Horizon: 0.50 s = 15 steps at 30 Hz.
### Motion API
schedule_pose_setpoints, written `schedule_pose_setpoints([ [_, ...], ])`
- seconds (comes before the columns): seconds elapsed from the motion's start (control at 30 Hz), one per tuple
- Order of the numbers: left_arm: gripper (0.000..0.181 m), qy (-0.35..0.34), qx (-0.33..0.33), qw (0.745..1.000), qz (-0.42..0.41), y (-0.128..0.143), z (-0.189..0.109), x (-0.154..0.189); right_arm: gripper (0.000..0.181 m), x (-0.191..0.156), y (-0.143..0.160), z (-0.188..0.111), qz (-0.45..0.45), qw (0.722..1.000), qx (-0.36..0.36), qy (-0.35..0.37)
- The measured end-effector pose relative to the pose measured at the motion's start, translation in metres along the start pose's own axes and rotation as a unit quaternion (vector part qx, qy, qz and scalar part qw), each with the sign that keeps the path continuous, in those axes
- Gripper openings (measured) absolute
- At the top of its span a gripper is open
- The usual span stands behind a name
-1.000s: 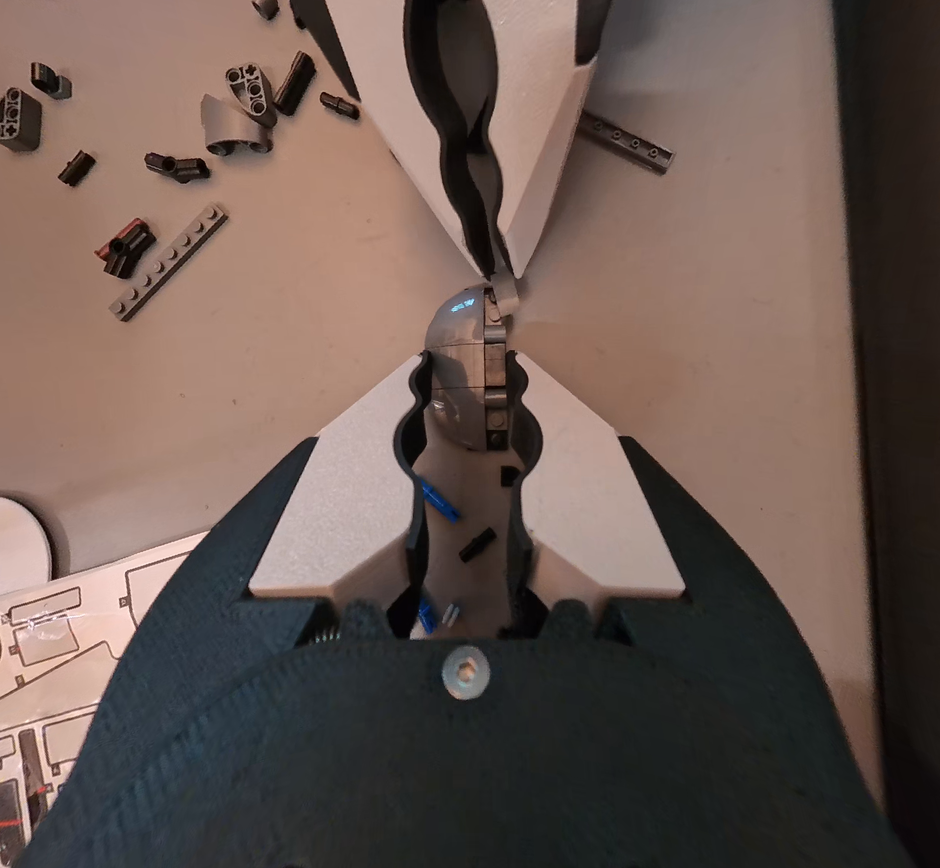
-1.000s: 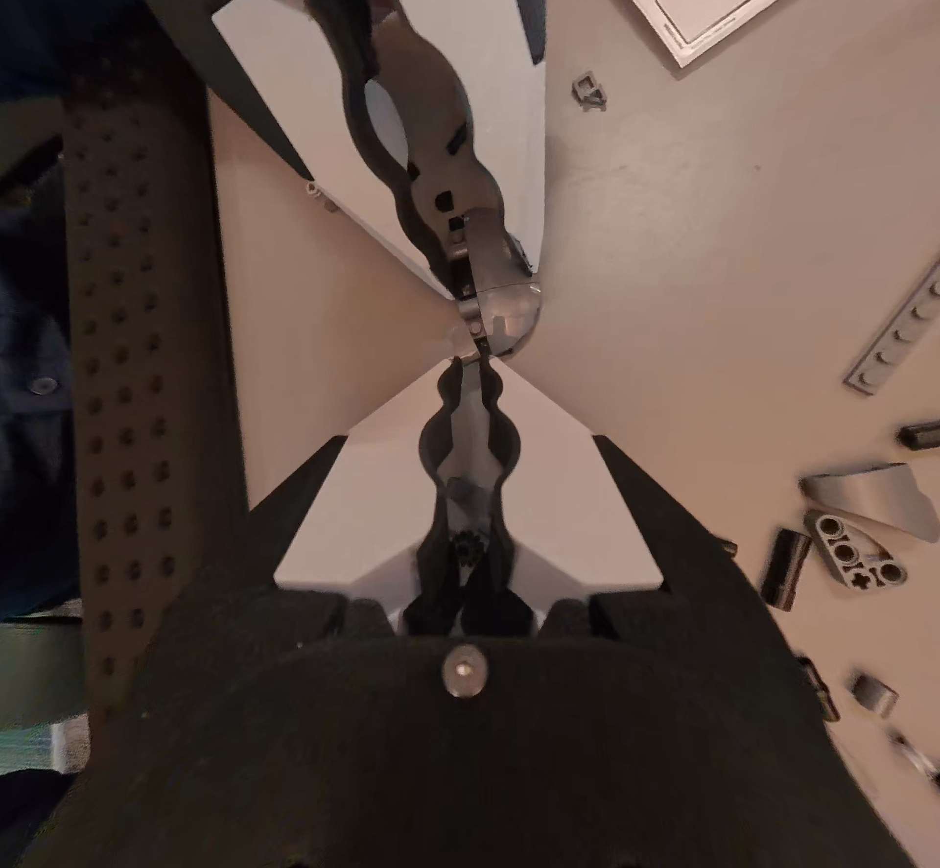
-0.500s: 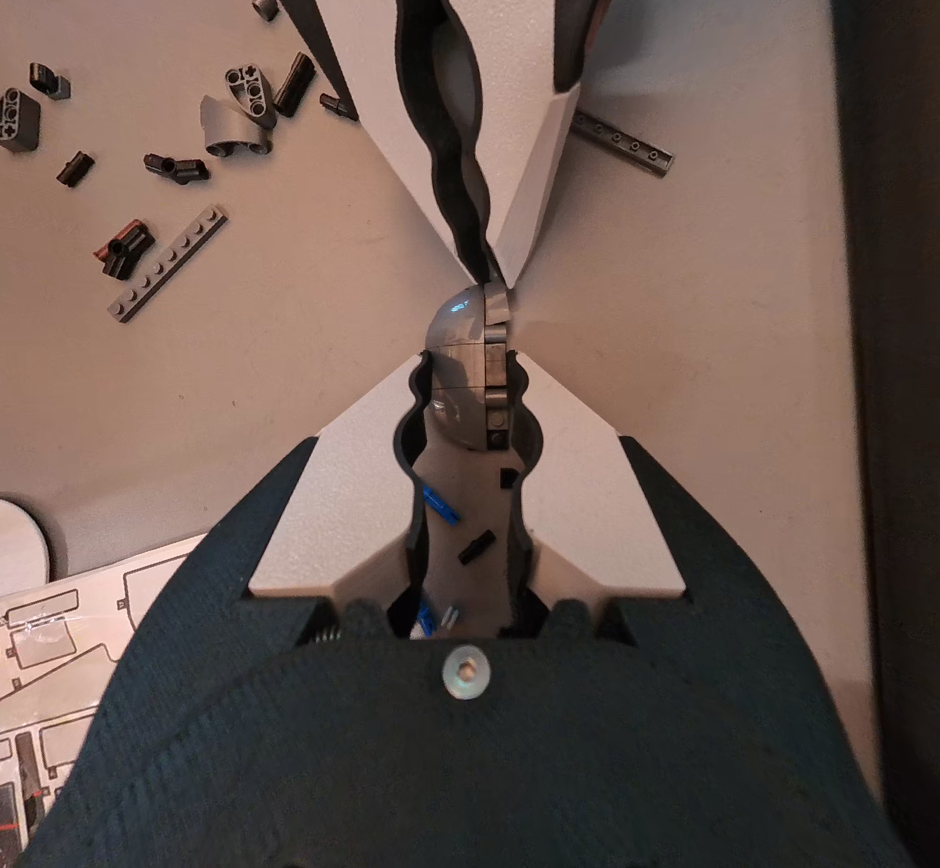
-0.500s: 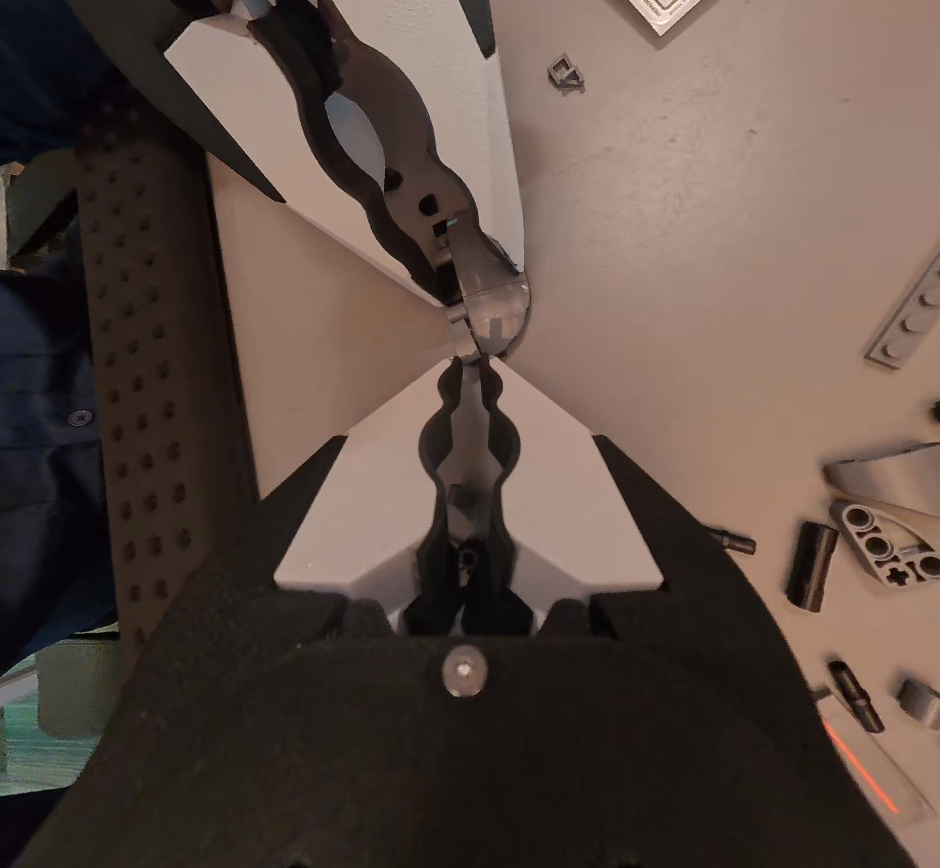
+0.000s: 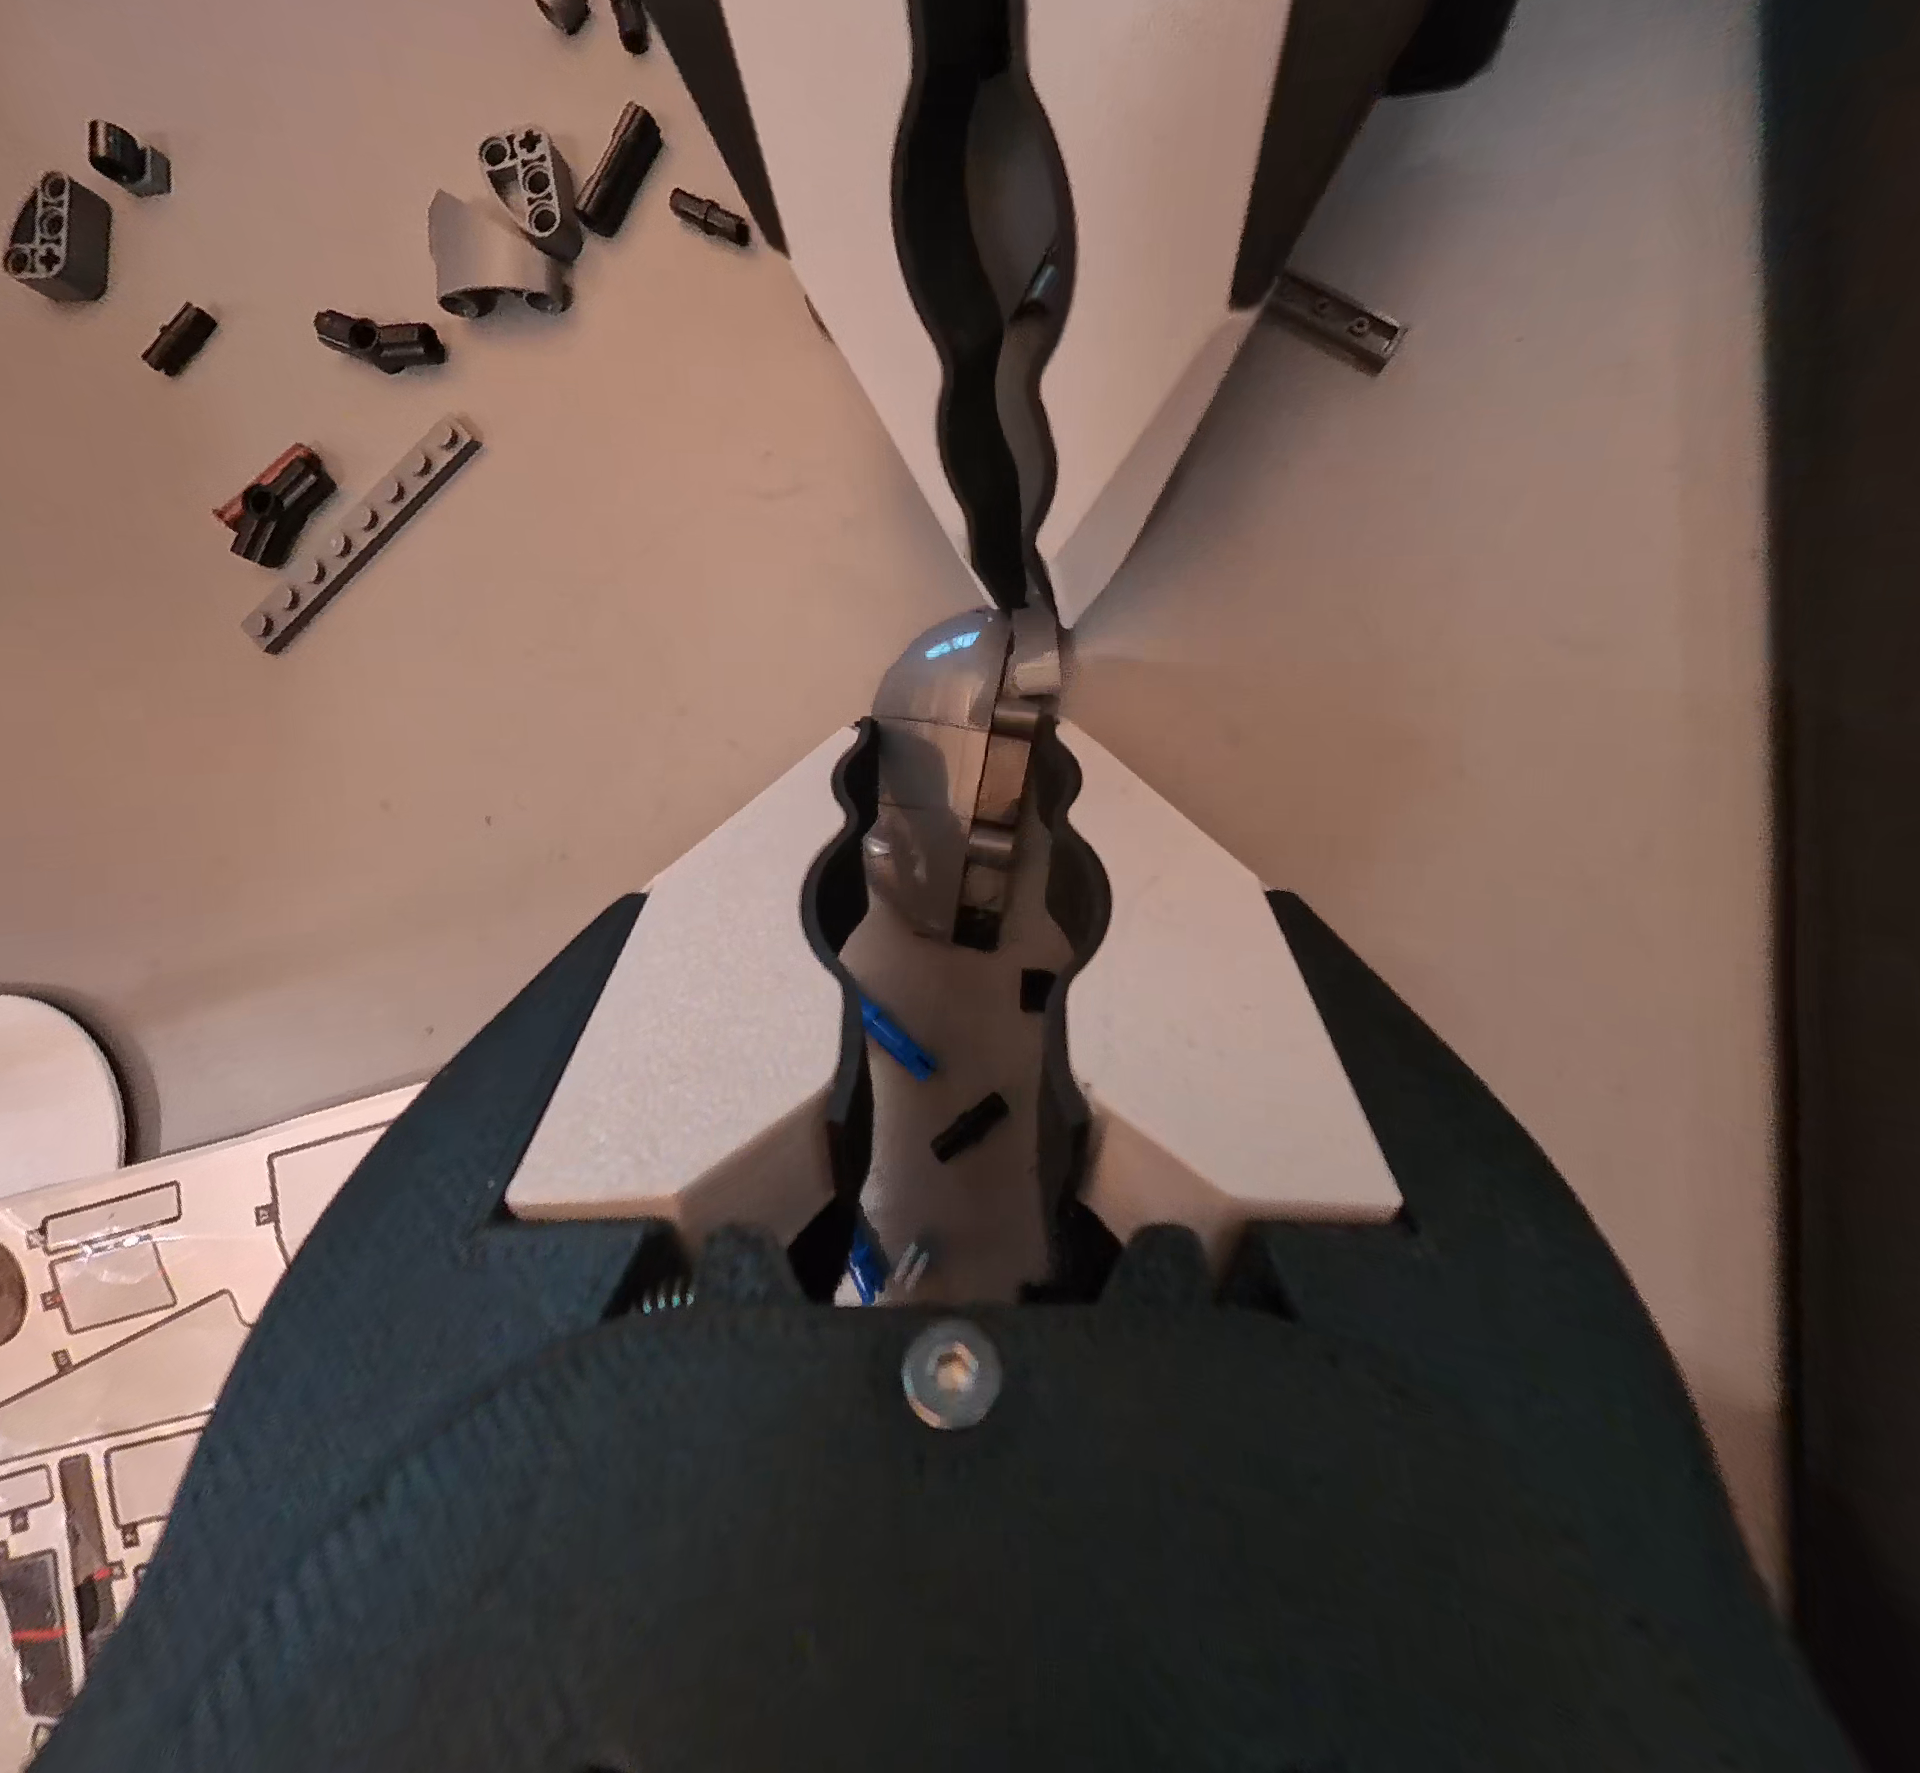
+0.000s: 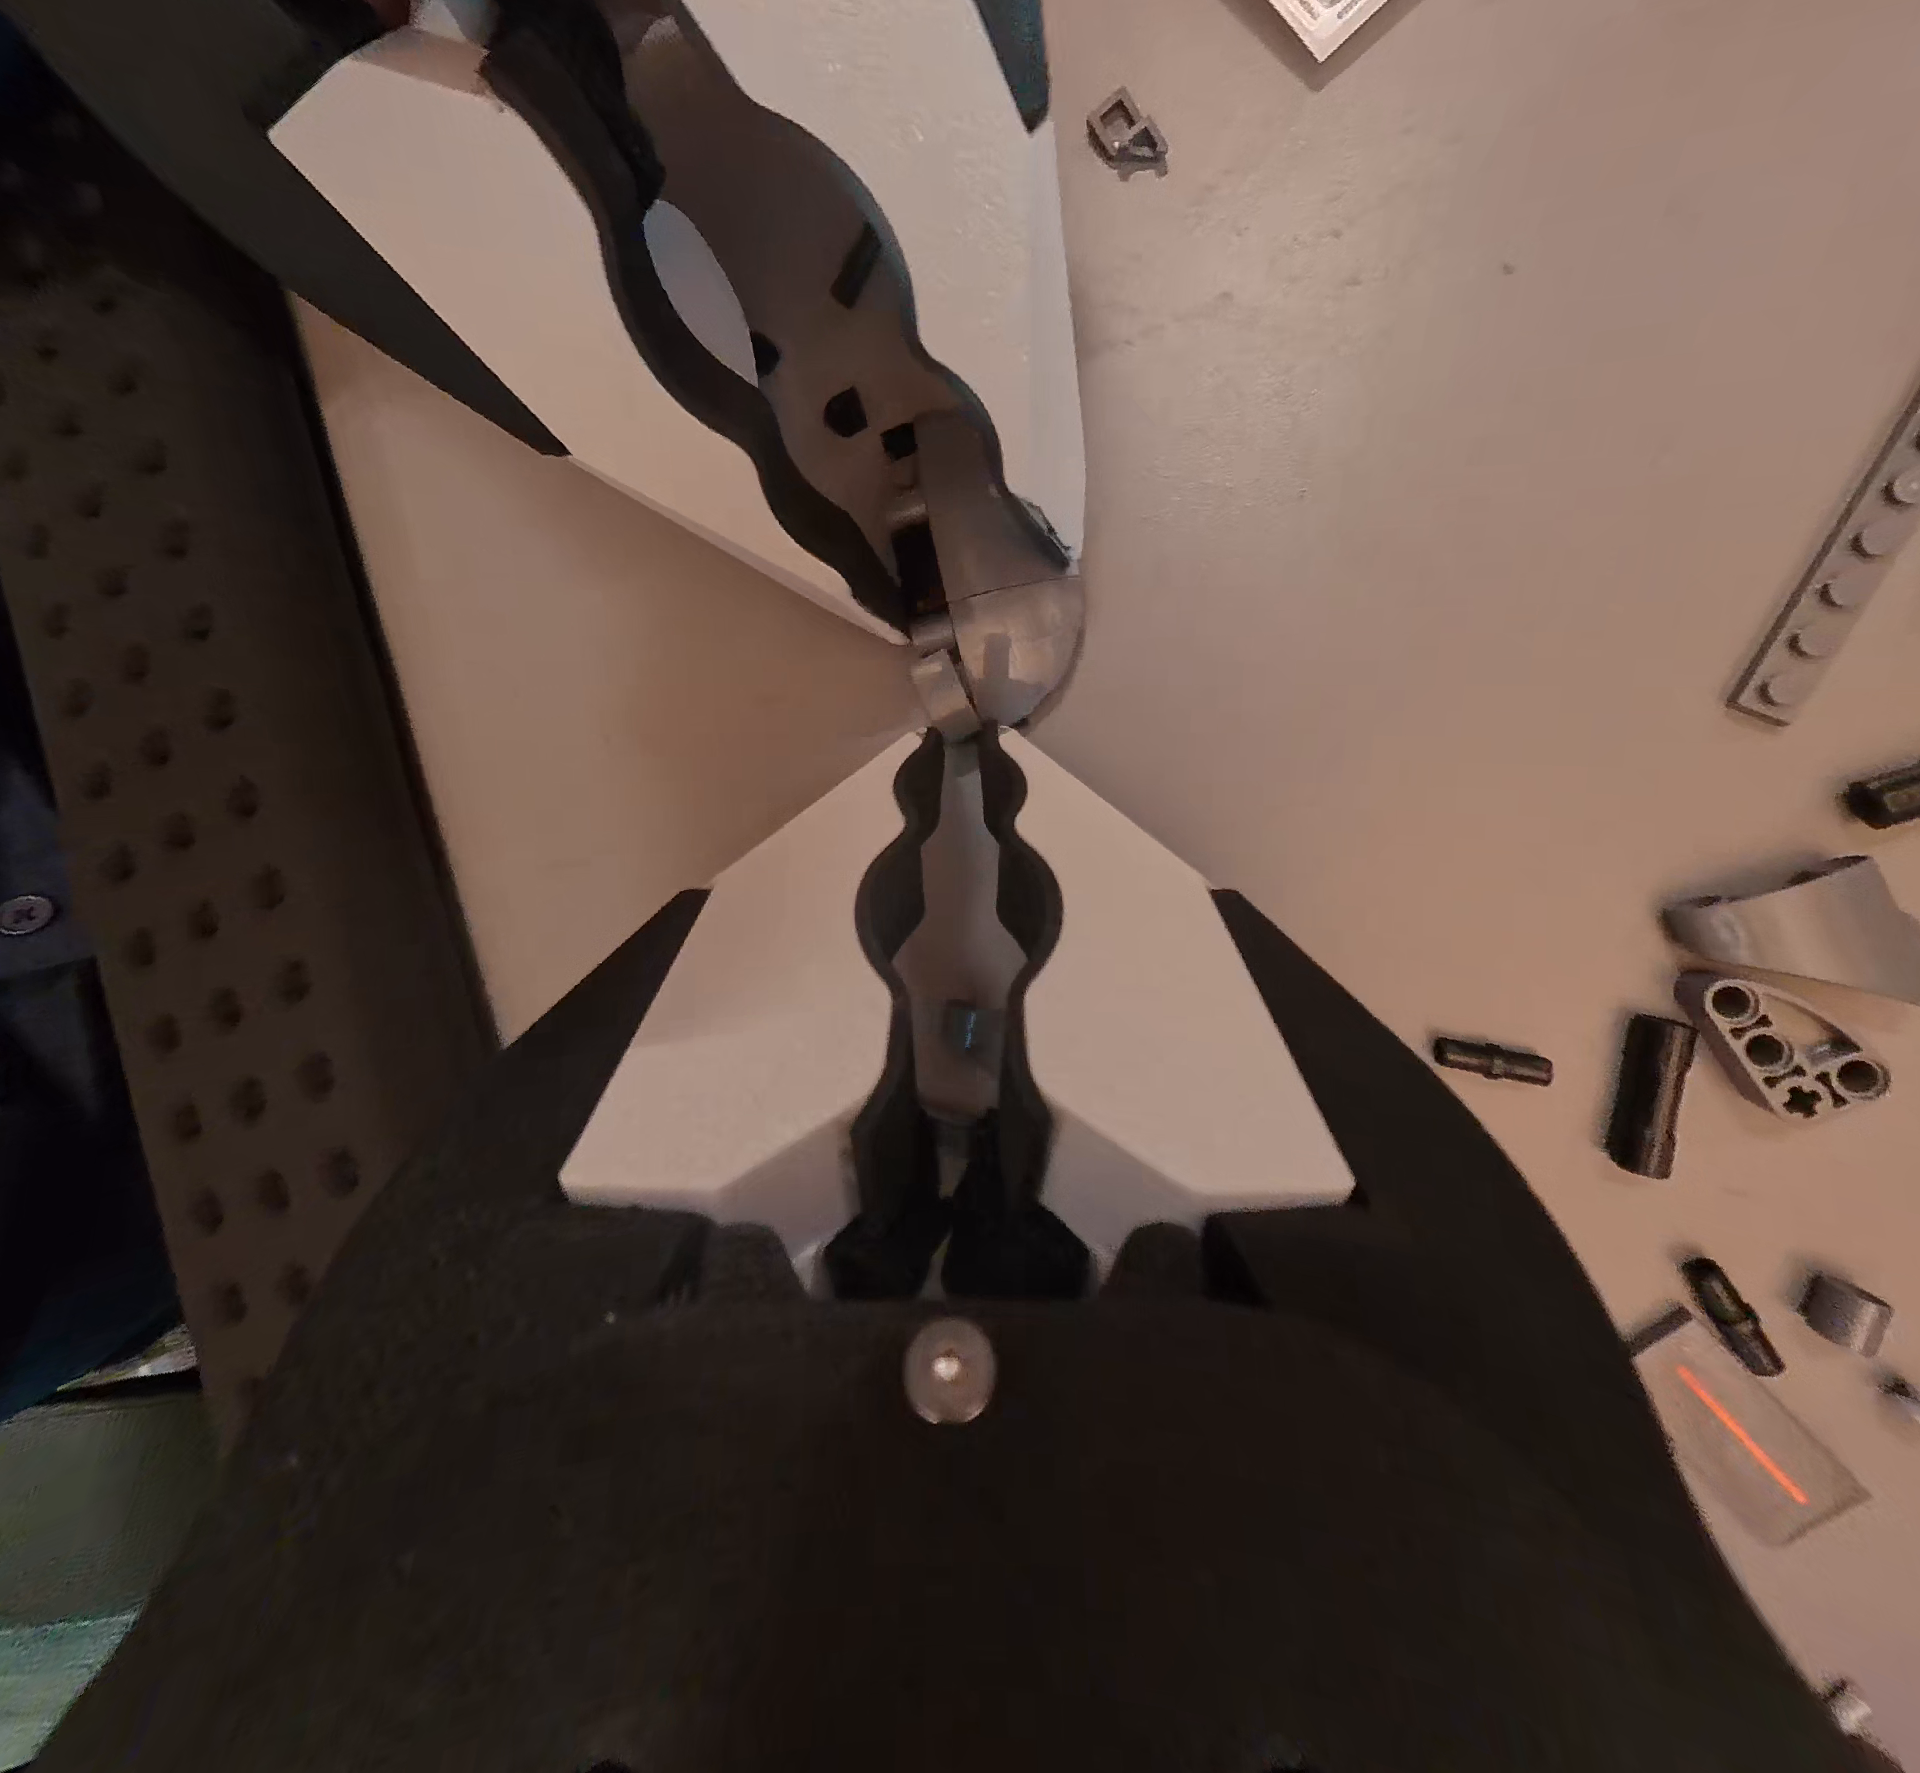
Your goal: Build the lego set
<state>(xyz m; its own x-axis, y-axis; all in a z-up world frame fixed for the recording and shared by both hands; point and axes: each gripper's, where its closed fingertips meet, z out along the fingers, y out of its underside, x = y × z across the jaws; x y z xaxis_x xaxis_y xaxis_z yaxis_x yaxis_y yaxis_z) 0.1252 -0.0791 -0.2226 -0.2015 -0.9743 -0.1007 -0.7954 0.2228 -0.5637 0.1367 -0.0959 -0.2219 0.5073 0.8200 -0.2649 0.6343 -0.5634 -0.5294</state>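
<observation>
Left gripper [image 5: 956,767]: closed around grey lego dome assembly [image 5: 940,700], held above the table [image 5: 520,788]. Right gripper [image 6: 961,747]: tips pinched on a small grey piece [image 5: 1034,663] at the assembly's edge. Loose lego parts [image 5: 499,237] and instruction sheet [image 5: 156,1235] lie on the table.

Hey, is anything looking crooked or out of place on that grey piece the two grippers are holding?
The small light grey piece pinched by the right gripper sits tilted against the top of the rounded grey assembly held by the left gripper, not flush. Otherwise nothing stands out.
</observation>
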Motion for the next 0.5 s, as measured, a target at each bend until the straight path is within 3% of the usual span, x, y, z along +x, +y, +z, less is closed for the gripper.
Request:
schedule_pose_setpoints([
  [0.5,0.031,0.008,0.006,1.000,-0.016,-0.0028,0.0015,0.0017,0.004,-0.0018,0.0002,0.0036,-0.011,1.000,-0.004,0.028],
])
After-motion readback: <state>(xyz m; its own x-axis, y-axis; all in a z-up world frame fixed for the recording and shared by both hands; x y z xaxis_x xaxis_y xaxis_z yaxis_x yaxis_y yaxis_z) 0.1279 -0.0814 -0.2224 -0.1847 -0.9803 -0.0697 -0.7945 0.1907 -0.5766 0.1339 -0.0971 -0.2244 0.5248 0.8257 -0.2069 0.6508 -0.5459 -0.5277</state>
